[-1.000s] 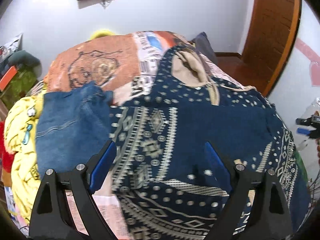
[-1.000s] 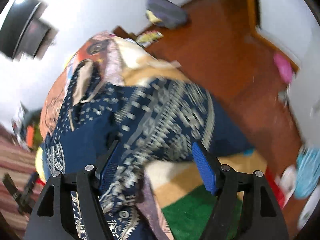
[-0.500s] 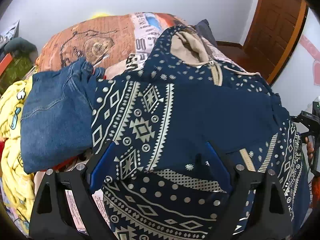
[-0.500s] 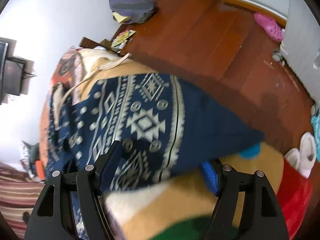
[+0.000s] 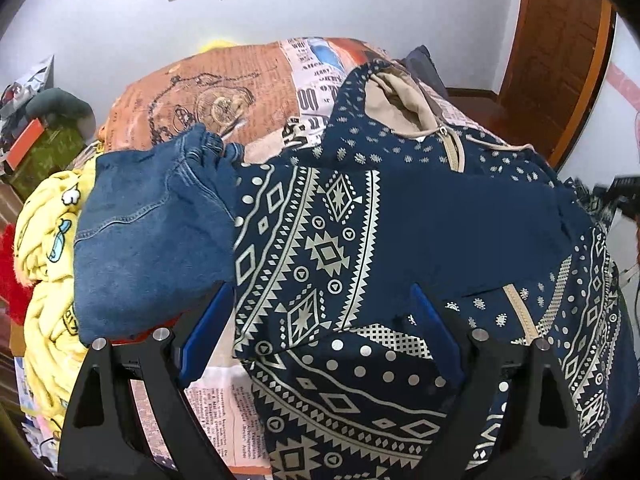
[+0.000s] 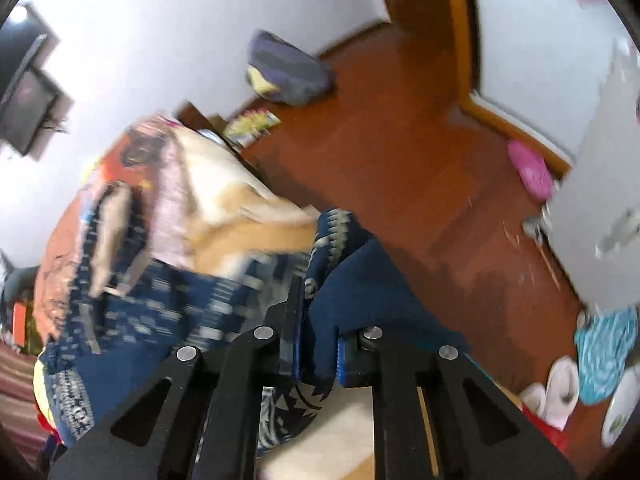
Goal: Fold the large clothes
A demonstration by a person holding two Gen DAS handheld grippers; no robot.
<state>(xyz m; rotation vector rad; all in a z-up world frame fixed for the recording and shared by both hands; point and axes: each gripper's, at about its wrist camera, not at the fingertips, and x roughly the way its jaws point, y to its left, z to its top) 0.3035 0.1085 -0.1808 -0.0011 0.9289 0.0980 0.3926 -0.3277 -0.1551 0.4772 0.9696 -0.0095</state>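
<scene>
Navy patterned hoodie (image 5: 400,232): we see it spread on the newsprint bedspread (image 5: 224,92), print unreadable. Right gripper (image 6: 318,354), angled downward, just clamped its hem; left gripper (image 5: 320,332) hangs spread wide over it.

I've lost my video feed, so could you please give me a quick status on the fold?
Right hand-held gripper just closed, clamped on navy patterned hoodie. Left hand-held gripper open over its hem. Folded jeans lie against the hoodie's side.
</scene>
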